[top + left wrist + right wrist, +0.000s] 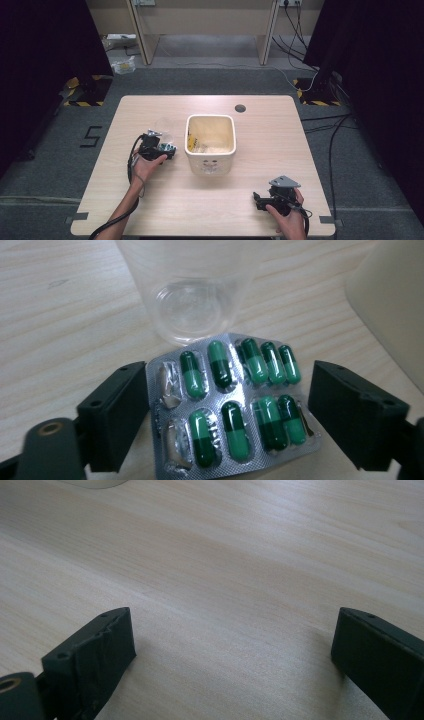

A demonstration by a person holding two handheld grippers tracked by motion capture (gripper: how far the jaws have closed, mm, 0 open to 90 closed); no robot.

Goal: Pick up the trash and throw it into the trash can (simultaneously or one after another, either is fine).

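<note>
**Positioning the Blister Pack Between the Left Jaws**

Bracketing the blister pack, the left gripper has its jaws spread, one at each side edge of the pack. The left jaw sits at or against the foil edge; the right jaw stands clear of it, so no pinch is made yet. Two pockets nearest the left jaw look crushed and empty; the other capsules are green and in place. A clear plastic cup stands just beyond the jaw tips, touching or nearly touching the pack's far edge. The cream bin lies off the right jaw.

The right gripper is idle, jaws spread over bare table.

Judged progress: early. Closing, lifting and placing remain.
</note>
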